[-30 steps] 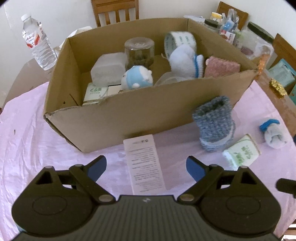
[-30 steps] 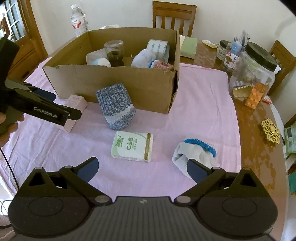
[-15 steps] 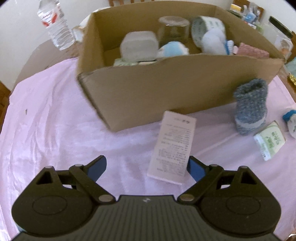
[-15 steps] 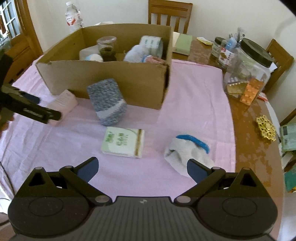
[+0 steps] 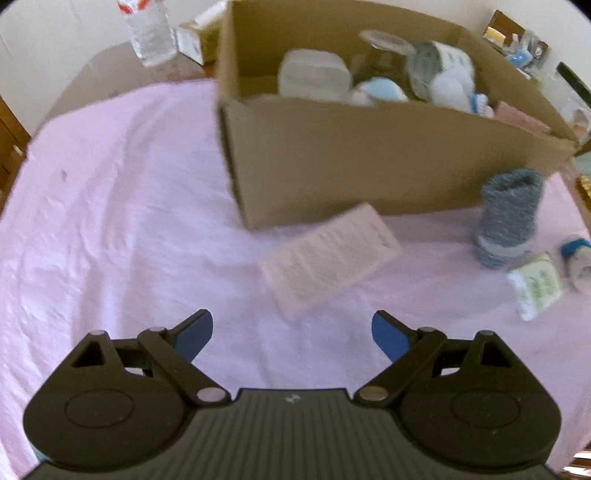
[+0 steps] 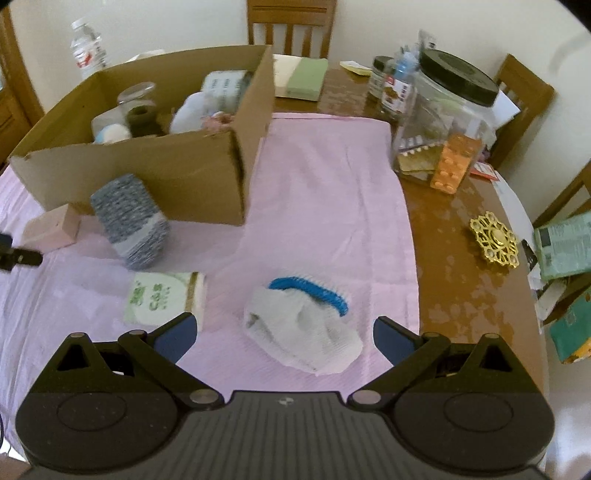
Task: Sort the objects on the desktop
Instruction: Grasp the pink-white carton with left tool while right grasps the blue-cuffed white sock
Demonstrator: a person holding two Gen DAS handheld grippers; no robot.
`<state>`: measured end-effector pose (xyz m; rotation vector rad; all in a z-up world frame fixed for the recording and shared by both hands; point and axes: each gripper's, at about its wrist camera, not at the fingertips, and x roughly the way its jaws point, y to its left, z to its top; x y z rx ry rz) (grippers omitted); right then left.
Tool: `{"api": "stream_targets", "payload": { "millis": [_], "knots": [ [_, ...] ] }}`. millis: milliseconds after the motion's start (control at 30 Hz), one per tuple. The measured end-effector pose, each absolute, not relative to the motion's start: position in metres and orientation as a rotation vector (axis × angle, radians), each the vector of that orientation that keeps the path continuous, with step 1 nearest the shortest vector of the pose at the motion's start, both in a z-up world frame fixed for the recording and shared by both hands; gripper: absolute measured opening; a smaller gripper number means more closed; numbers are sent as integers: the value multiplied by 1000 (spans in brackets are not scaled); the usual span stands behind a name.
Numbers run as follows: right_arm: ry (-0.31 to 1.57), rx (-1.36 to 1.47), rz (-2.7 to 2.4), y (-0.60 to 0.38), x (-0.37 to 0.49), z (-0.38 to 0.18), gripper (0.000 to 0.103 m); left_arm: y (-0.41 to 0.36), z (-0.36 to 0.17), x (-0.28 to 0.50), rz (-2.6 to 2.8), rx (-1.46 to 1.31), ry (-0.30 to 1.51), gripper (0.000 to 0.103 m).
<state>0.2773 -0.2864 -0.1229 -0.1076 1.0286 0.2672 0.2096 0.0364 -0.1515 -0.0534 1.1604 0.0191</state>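
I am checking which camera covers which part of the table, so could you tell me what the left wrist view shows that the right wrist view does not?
Only the left wrist view shows the printed top face of the pink box and the left gripper, open.

Only the right wrist view shows the big black-lidded jar, the gold ornament, the green pad and the right gripper, open around the white sock.

Both show the cardboard box, the grey knitted sock, the tissue pack and the water bottle.
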Motion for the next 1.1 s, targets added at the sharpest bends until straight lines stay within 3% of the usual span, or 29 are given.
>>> {"api": "stream_targets", "payload": {
  "millis": [200,367,567,1100],
  "knots": [
    [1027,-89,265,-286,286,-124,103,23,-156,210,42,-129,1179,93],
    [1029,-104,243,-284,286,-128,103,22,-159,217,72,-164,1180,101],
    [1024,-114,235,-286,273,-128,103,5,-165,224,115,-55,1204,103],
    [964,-129,452,-314,296,-127,103,-1,-167,228,347,-214,1197,103]
  ]
}}
